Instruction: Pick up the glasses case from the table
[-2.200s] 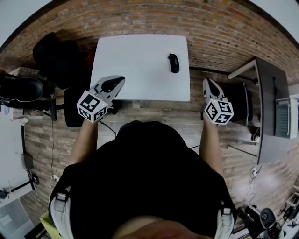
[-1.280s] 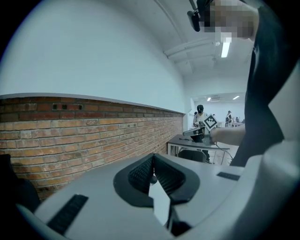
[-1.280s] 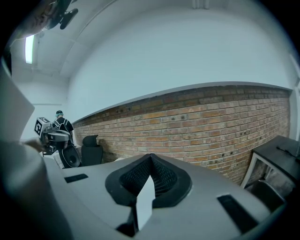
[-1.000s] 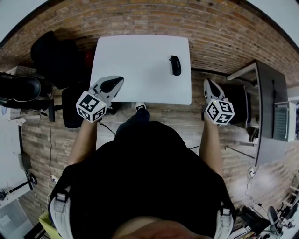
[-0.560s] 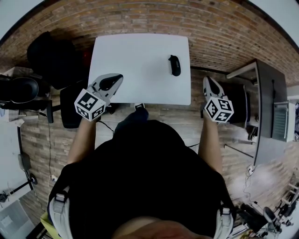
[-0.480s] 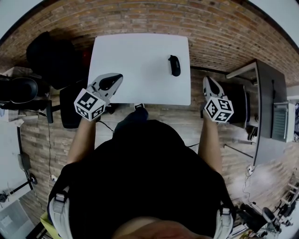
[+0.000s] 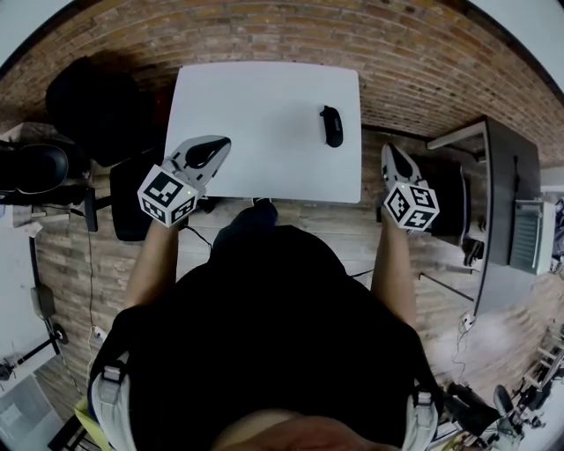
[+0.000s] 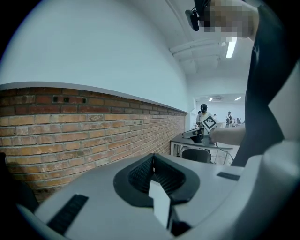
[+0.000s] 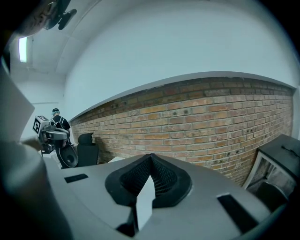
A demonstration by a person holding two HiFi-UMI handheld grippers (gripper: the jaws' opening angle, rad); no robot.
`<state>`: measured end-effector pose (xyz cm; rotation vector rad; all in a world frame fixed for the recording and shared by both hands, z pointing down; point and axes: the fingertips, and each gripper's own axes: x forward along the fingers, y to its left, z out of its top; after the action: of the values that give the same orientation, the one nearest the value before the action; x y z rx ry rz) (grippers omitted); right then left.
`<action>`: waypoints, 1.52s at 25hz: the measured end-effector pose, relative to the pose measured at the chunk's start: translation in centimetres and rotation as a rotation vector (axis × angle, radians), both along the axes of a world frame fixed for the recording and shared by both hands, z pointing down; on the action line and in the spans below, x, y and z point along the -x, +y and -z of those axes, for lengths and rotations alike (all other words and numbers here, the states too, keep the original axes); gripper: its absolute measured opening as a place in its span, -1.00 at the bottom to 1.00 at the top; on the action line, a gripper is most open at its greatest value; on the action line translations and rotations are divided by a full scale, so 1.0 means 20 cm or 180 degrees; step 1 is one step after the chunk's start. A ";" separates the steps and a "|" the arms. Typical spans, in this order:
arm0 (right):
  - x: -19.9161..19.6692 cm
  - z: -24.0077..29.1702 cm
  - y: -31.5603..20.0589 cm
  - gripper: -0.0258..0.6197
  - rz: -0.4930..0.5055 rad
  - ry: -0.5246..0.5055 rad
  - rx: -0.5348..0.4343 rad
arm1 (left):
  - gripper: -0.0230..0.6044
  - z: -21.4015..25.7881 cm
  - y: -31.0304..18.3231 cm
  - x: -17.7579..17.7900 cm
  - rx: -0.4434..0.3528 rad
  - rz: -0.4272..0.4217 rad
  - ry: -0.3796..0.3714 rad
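Lying on the far right part of the white surface [image 7: 256,114], the dark glasses case [image 7: 332,126] sits lengthwise, close to the right edge and apart from both grippers.

The left gripper [image 7: 214,146] hangs over the near left corner of the surface and points toward the brick wall [image 7: 264,26]. In the left gripper view its jaws are pressed together along one seam with nothing between them [image 8: 153,161]. The right gripper [image 7: 389,151] is held past the surface's right edge, above the wooden floor [image 7: 291,220], with the case ahead of it and to its left. In the right gripper view its jaws are likewise closed on themselves and hold nothing [image 9: 150,161].

Between the right gripper and the case are only the right edge of the surface and a strip of bare white top. To the right of that gripper stands a dark desk [image 7: 507,203], with a black chair [image 7: 445,189] tucked between it and the gripper. On the left, black office chairs [image 7: 88,97] crowd the surface's left side, and another dark seat [image 7: 132,198] sits just below the left gripper. The person's shoe [image 7: 263,204] shows at the near edge of the surface, under the middle.
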<state>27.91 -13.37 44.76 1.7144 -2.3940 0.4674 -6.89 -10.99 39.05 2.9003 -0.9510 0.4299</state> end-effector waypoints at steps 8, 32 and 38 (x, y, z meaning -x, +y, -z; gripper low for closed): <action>0.05 -0.06 -0.11 -0.88 0.0013 0.0012 0.0090 | -0.89 -0.03 -0.10 0.03 0.0059 -0.0011 -0.0002; 0.14 -0.39 -0.43 -0.87 0.0060 0.0075 0.0550 | -0.89 -0.16 -0.43 0.08 0.0247 -0.0037 -0.0023; 0.17 -0.50 -0.51 -0.88 0.0086 0.0086 0.0670 | -0.89 -0.21 -0.49 0.09 0.0331 -0.0033 -0.0040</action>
<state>24.57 -23.55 54.72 1.5860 -2.2548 0.6616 -8.75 -20.86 43.34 2.8137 -0.8878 0.4838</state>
